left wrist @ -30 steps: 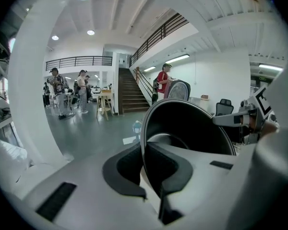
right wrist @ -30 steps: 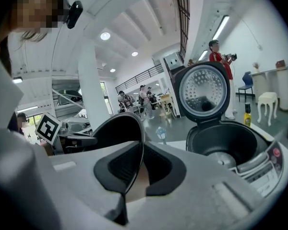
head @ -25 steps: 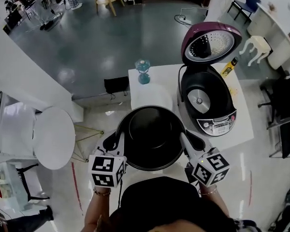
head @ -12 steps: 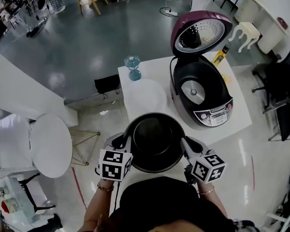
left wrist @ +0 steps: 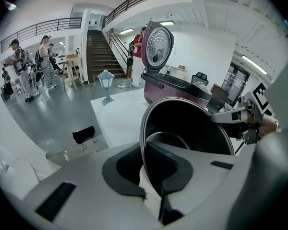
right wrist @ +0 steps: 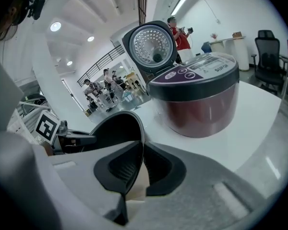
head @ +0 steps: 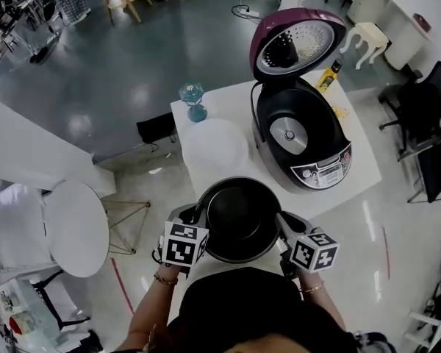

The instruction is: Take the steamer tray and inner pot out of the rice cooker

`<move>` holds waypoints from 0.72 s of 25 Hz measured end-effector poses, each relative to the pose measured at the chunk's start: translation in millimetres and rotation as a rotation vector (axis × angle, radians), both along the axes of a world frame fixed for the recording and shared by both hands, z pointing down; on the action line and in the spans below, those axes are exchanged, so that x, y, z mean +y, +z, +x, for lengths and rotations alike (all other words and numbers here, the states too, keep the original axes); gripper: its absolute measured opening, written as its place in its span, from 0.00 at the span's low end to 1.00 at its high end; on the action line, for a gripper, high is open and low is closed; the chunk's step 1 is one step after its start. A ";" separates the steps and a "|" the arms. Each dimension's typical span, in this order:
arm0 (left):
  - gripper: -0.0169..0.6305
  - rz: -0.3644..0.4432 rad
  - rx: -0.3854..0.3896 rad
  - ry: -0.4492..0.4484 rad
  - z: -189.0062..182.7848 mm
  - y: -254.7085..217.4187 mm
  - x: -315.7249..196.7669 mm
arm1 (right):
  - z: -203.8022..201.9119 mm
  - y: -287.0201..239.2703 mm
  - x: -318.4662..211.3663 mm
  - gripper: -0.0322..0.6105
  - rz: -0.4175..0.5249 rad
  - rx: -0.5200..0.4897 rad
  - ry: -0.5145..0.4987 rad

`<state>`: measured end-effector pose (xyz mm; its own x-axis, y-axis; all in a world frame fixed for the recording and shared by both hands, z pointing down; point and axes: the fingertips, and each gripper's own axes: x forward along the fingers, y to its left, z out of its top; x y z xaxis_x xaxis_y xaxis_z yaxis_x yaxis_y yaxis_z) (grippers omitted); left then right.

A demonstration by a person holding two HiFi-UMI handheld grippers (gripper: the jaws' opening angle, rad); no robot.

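The dark inner pot (head: 239,219) hangs level over the near edge of the white table (head: 356,153), held by its rim from both sides. My left gripper (head: 199,216) is shut on the pot's left rim, and the rim (left wrist: 143,138) runs between its pads. At the opposite rim my right gripper (head: 281,221) is shut as well, with the thin edge (right wrist: 140,128) pinched between the jaws. The maroon rice cooker (head: 301,138) stands behind with its lid up and its cavity bare. A round white steamer tray (head: 214,149) lies on the table to the cooker's left.
A small blue ornament (head: 193,101) stands at the table's far left corner, and a yellow bottle (head: 328,76) lies behind the cooker. A round white side table (head: 77,226) is on the floor to the left. Black office chairs (head: 426,116) stand to the right.
Both grippers have come down together with the inner pot, which now sits lower and looks smaller against the table's near edge.
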<state>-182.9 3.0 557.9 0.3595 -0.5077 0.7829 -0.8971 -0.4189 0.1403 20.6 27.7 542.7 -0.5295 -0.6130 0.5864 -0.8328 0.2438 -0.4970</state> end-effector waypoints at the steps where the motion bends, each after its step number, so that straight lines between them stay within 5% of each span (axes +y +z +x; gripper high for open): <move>1: 0.06 -0.005 -0.003 0.004 -0.1 2.3 -1.5 | -0.2 2.7 -0.7 0.11 -0.007 0.000 0.002; 18: 0.06 -0.090 0.011 0.026 5.8 21.4 -23.9 | 5.6 15.8 -24.1 0.11 -0.039 -0.030 0.045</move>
<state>-177.0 -20.9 579.3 0.3810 -0.4255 0.8208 -0.8841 -0.4276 0.1886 26.2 3.6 558.5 -0.5193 -0.6136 0.5948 -0.8272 0.1863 -0.5300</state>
